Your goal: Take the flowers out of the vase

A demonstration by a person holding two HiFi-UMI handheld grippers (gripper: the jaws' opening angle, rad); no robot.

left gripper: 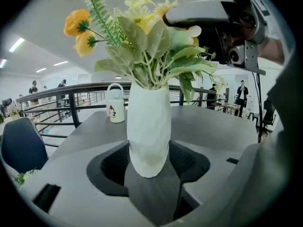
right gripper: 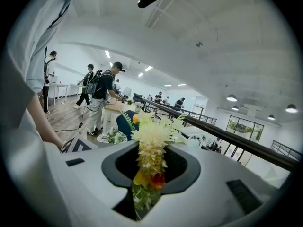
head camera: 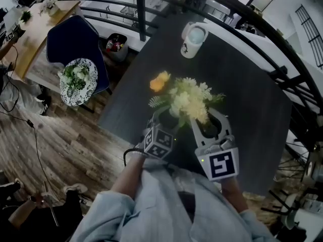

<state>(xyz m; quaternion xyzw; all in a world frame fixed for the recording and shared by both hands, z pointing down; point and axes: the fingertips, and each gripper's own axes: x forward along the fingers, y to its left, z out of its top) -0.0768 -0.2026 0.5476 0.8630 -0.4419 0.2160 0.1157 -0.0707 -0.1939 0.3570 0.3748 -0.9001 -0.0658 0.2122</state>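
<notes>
– While the flowers (head camera: 189, 102) sit in the vase (left gripper: 149, 122), how far along am I?
– Early. Your right gripper (right gripper: 151, 167) is clamped on the bunch at centre frame, but the stems are in the vase's neck and nothing is lifted out.
– And my left?
– Your left gripper (left gripper: 151, 164) stands wide apart either side of the vase's foot, and I judge it isn't squeezing.
– Other containers?
– You have a white mug (head camera: 193, 39) at upper centre of the table (head camera: 252, 84). I can't tell what it holds.
</notes>
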